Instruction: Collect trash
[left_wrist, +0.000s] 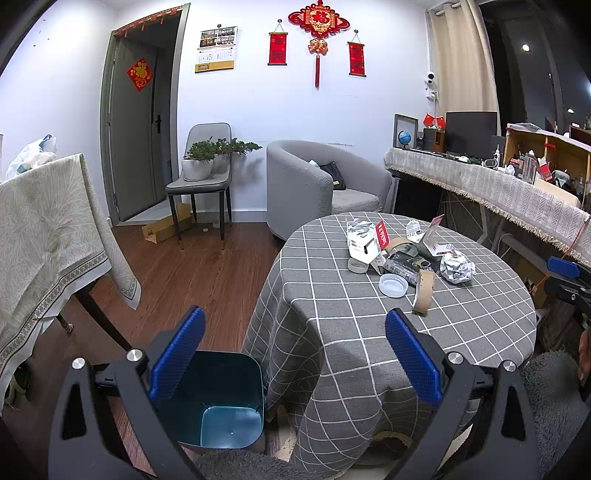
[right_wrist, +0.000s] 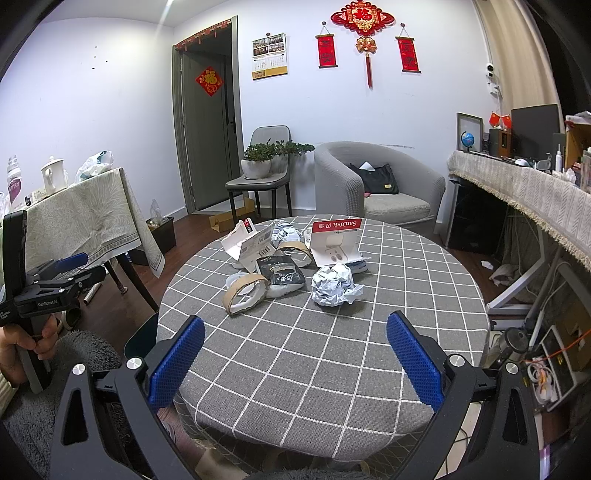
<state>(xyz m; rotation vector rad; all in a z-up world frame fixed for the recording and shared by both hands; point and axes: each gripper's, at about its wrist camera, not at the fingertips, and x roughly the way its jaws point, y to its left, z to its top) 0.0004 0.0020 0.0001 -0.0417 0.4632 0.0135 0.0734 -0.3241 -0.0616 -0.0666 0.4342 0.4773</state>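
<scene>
On round grey checked table (right_wrist: 325, 350): crumpled white paper ball (right_wrist: 334, 286) nearest | right gripper (right_wrist: 295, 354), left gripper (left_wrist: 293, 354) jaws apart, empty | step: approach | next: right reaches paper, drops in teal bin (left_wrist: 221, 398) near left

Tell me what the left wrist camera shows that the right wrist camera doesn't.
Only the left wrist view shows the inside of the teal bin on the floor beside the round table, plus a clear plastic lid. Only the right wrist view shows the white teapot on the side table and the hand holding the left tongs. Both show the crumpled foil ball, the cardboard tape ring and the armchair.
</scene>
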